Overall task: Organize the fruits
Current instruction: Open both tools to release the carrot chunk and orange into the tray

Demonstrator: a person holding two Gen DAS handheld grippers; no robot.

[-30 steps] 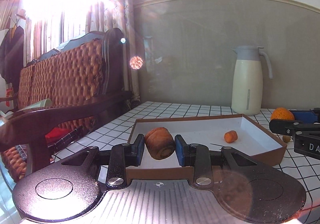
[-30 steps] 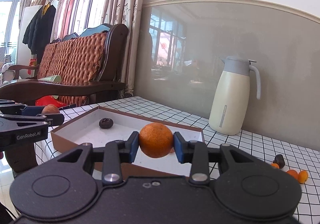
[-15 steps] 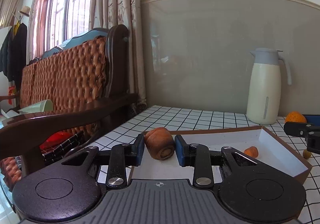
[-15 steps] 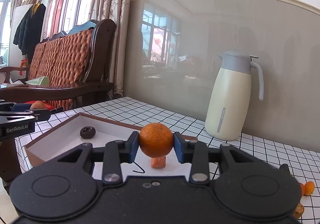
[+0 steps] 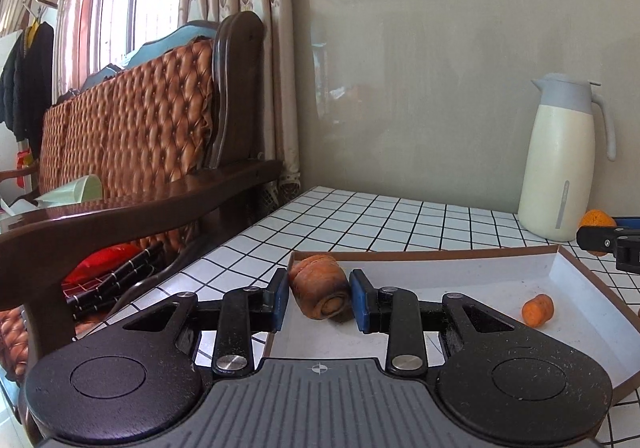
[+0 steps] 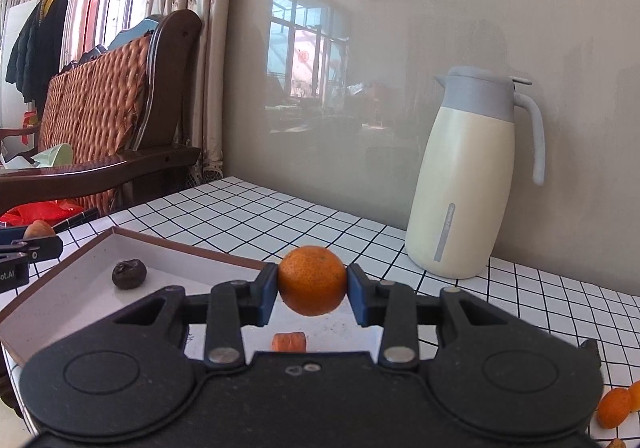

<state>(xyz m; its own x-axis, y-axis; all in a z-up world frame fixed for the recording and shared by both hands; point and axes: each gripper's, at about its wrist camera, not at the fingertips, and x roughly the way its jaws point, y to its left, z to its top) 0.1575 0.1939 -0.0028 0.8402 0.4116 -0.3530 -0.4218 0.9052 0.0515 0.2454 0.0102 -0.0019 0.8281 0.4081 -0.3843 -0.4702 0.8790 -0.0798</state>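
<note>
- Brown-rimmed cardboard tray with a white floor is the landmark; both loads hang over it, not set down.
- Left hand-held gripper: jaws nearly closed, clamped on a wrinkled brown-orange fruit, held over the tray's near-left corner.
- Right hand-held gripper: jaws nearly closed, pinching a round orange above the tray's right part.
- Risk: the orange is gripped only at two side points. Judged likely to roll once released, possibly over the tray's low wall.
- Risk: a small orange chunk lies on the tray floor right under the orange. Dropping straight down could land on it and knock it or tip the orange.
- Risk: the brown fruit looks soft, so more squeeze may crush it. It also sits close to the tray corner, so an early release could land it on the wall or outside.
- Already in the tray: a dark shrivelled fruit towards its left end.
- Behind the tray: a cream thermos jug, clear of both loads.
- Right of the tray on the tiled surface: loose kumquats, still outside.
</note>
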